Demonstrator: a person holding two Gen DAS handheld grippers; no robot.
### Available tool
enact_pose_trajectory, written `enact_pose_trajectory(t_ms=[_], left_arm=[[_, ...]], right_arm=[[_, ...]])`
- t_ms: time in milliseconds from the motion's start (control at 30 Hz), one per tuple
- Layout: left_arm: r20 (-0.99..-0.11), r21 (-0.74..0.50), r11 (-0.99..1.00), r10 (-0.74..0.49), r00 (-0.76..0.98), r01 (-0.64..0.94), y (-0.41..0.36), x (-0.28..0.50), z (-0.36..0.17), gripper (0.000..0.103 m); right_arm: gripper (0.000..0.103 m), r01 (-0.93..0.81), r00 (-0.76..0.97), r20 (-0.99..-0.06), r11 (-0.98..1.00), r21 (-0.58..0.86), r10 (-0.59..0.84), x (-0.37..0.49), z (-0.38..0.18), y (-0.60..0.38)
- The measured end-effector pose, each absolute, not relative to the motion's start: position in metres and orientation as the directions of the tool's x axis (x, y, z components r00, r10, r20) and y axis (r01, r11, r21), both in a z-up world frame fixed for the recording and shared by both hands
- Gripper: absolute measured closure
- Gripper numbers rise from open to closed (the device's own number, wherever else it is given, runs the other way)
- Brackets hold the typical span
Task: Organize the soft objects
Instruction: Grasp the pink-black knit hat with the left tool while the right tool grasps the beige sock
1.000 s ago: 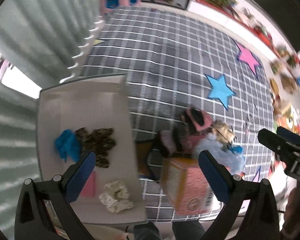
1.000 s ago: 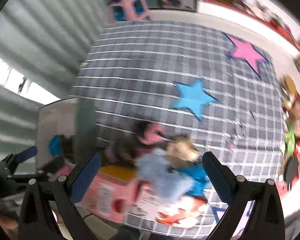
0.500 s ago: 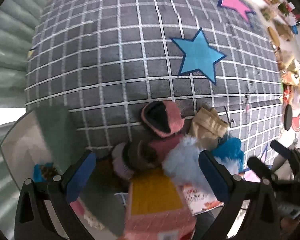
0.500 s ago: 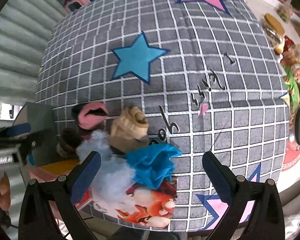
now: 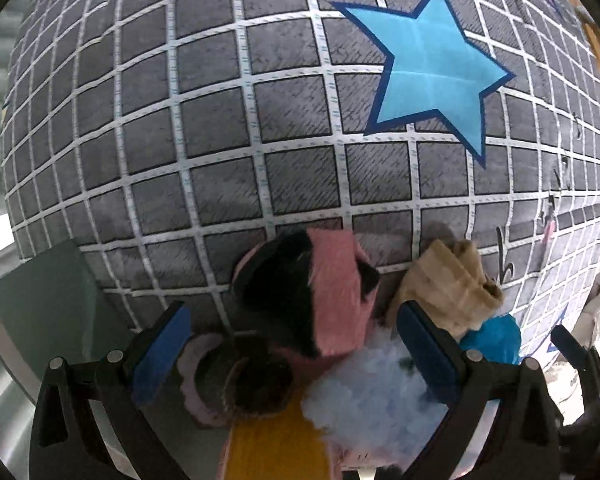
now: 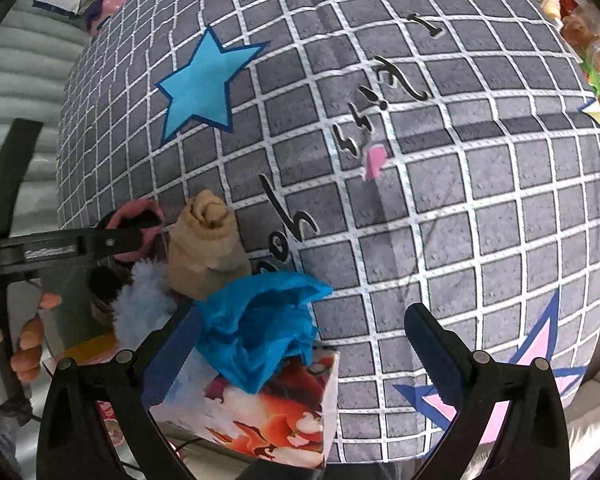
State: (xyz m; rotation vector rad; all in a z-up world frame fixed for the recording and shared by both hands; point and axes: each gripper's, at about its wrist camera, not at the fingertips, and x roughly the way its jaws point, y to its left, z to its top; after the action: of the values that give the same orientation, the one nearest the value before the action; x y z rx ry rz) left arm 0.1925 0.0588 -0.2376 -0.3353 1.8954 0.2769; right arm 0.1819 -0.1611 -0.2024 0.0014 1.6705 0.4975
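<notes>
Here the left gripper [image 5: 290,340] hangs with its jaws apart over a pink-and-black plush [image 5: 328,296] heaped beside a beige roll [image 5: 448,284] on the checked mat [image 5: 220,120]. The right gripper [image 6: 300,344], also spread wide, hovers beside a blue cloth [image 6: 260,320] atop a printed box [image 6: 268,412].

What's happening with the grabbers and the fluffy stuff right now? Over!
Left gripper open, pink-and-black plush between its fingers. Right gripper open, empty, beside blue cloth. Pile crowded: beige sock, pale blue fluff.
</notes>
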Motion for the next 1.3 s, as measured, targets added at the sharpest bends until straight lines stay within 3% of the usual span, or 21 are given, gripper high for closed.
enact_pose_trajectory(t_ms=[100,167,267,567,633,700,767,800,900,1300], left_arm=[[-0.937,0.027,0.929,-0.106,-0.334,-0.369,0.057,0.198,-0.245,0.018],[-0.933,-0.003,0.917,-0.146,-0.329,-0.398,0.059,0.196,-0.25,0.052],[-0.942,-0.033,0.897,-0.175,-0.285,-0.441,0.064,0.191,-0.25,0.069],[-0.987,-0.034,0.826,-0.116,-0.11,-0.562,0.104,0.157,-0.197,0.071],[-0.992,-0.032,0.827,-0.097,-0.087,-0.561,0.106,0.154,-0.185,0.071],[-0.995,-0.025,0.833,-0.072,-0.063,-0.552,0.106,0.15,-0.172,0.071],[-0.998,-0.017,0.84,-0.044,-0.036,-0.543,0.108,0.142,-0.159,0.071],[-0.999,-0.019,0.842,-0.036,-0.022,-0.54,0.111,0.14,-0.149,0.071],[-1.0,-0.017,0.848,-0.015,0.009,-0.529,0.109,0.139,-0.123,0.071],[-0.989,-0.029,0.872,0.045,0.14,-0.489,0.072,0.102,-0.072,0.071]], right_arm=[[0.001,-0.294,-0.175,-0.939,0.894,0.337,0.296,0.186,-0.201,-0.153],[0.001,-0.308,-0.177,-0.936,0.886,0.346,0.304,0.187,-0.201,-0.145],[0.001,-0.33,-0.178,-0.936,0.878,0.347,0.304,0.188,-0.203,-0.129],[0.002,-0.401,-0.201,-0.945,0.858,0.321,0.26,0.195,-0.226,-0.074],[0.014,-0.432,-0.212,-0.949,0.848,0.305,0.233,0.191,-0.233,-0.062],[0.038,-0.464,-0.223,-0.952,0.837,0.291,0.208,0.182,-0.237,-0.055],[0.049,-0.484,-0.22,-0.955,0.828,0.283,0.198,0.176,-0.239,-0.052],[0.061,-0.479,-0.222,-0.952,0.826,0.296,0.212,0.174,-0.238,-0.053],[0.073,-0.406,-0.248,-0.928,0.84,0.359,0.277,0.18,-0.237,-0.066],[0.074,-0.336,-0.108,-0.914,0.851,0.403,0.391,0.198,-0.171,-0.12]])
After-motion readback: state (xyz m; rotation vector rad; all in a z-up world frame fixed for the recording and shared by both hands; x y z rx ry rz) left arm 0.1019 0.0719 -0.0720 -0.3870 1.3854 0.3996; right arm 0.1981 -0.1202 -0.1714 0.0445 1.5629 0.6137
